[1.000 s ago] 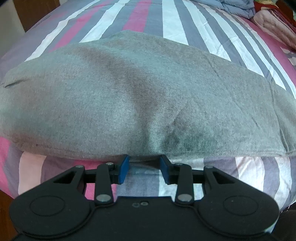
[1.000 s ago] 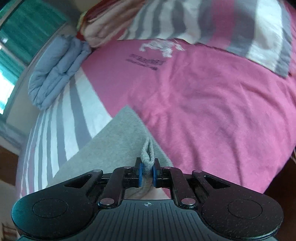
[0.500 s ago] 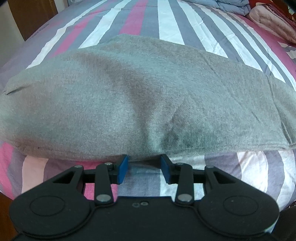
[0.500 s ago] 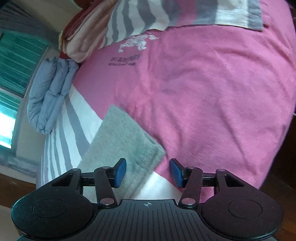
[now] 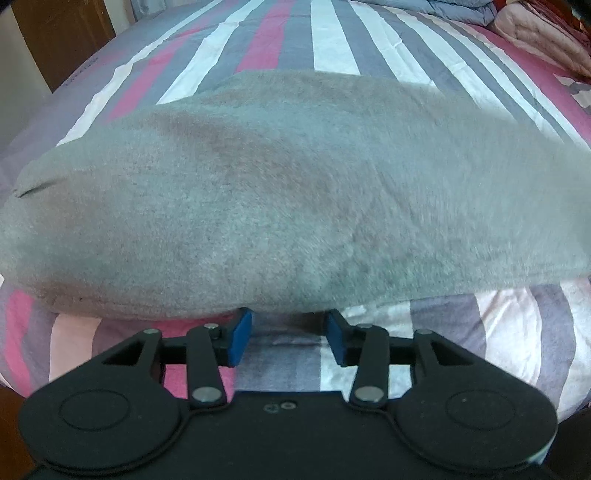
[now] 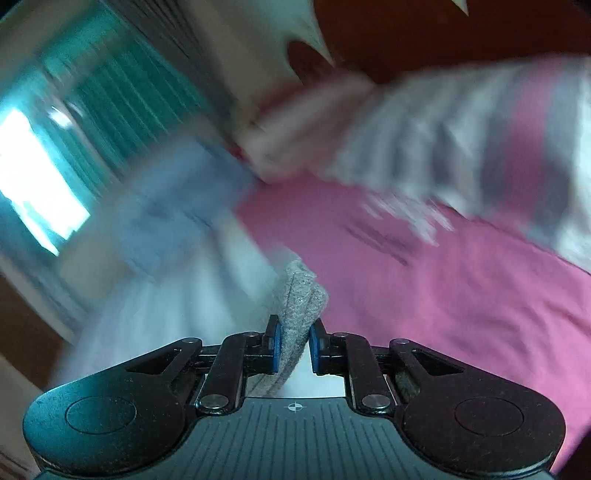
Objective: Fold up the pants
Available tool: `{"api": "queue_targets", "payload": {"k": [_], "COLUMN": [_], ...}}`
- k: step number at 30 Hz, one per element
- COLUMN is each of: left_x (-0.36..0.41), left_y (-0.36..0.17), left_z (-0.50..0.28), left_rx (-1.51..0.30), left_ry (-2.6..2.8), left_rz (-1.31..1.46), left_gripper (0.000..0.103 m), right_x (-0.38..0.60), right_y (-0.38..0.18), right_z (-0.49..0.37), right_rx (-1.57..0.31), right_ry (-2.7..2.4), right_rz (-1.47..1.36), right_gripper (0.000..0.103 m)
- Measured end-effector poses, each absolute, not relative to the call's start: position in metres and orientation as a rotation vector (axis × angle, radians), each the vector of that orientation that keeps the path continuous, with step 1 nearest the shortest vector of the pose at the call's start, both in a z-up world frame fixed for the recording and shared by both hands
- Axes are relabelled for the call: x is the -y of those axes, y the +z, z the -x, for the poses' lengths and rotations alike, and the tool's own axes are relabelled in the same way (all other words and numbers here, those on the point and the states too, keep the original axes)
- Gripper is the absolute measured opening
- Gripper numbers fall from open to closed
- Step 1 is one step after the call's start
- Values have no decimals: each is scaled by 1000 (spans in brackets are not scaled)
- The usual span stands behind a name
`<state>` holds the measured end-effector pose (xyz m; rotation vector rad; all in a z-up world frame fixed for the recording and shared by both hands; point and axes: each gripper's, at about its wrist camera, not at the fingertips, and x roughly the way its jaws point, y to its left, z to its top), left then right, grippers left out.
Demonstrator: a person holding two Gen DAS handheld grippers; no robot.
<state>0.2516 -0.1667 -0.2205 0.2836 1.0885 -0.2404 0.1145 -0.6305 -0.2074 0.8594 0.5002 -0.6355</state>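
Observation:
The grey pants (image 5: 280, 192) lie spread across the striped bed, filling the middle of the left wrist view. My left gripper (image 5: 290, 332) is open at the pants' near edge, its blue pads on either side of the hem without clamping it. In the right wrist view my right gripper (image 6: 293, 341) is shut on a bunched corner of the grey pants (image 6: 299, 302), which sticks up between the blue pads. That view is blurred by motion.
The bed has a pink, grey and white striped sheet (image 5: 325, 40). A folded blue quilt (image 5: 436, 7) and a pink blanket (image 5: 543, 33) lie at the far end. A pink cover (image 6: 461, 295), a striped pillow (image 6: 480, 140) and a teal-curtained window (image 6: 92, 122) show to the right.
My right gripper let go of the pants corner half a second ago, then closed on it again and is moving fast. My left gripper stays open at the hem.

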Motion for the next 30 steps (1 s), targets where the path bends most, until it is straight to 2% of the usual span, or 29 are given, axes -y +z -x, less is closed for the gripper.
{"api": "queue_targets", "payload": {"k": [2, 5, 6, 7, 9, 15, 17, 18, 19, 22, 23, 24, 25, 30], "left_x": [164, 162, 163, 164, 167, 185, 190, 194, 196, 197, 195, 193, 190, 181], "left_y": [-218, -212, -209, -207, -203, -193, -195, -197, -201, -215, -216, -217, -216, -205], "left_z": [-253, -254, -253, -251, -249, -248, -252, -254, -256, -258, -257, -257, -258, -263], "left_rx": [-1096, -1104, -1101, -1096, -1083, -1046, -1028, -1023, -1023, -1023, -1024, -1029, -1035, -1054], "left_ry": [-247, -248, -256, -263, -276, -313, -313, -316, -314, -289, -288, -288, -290, -288], "left_rz": [-277, -248, -238, -231, -221, -207, -215, -222, -232, -261, -265, -257, -242, -163], "left_gripper": [36, 36, 36, 36, 36, 37, 38, 40, 40, 46, 47, 48, 48, 45], "right_x": [633, 631, 633, 636, 642, 627, 620, 616, 613, 609, 609, 611, 613, 620], "right_y": [-246, -254, -254, -252, -245, -246, -247, -247, -247, -250, -251, -252, -253, -256], "right_z": [-112, -99, -93, -87, -78, -93, -100, -104, -109, -122, -124, -127, -127, -120], "right_rx": [-621, -572, -565, -548, -491, -544, -558, -557, -563, -574, -572, -578, -586, -560], "right_ry": [-681, -670, -662, -666, -662, -621, -612, -601, -597, -600, -607, -625, -638, -678], "right_rz": [-918, -1007, -1047, -1081, -1130, -1143, -1123, -1118, -1112, -1114, -1111, -1096, -1087, -1107], "right_gripper": [15, 16, 24, 39, 57, 57, 57, 54, 46, 45, 40, 21, 12, 11]}}
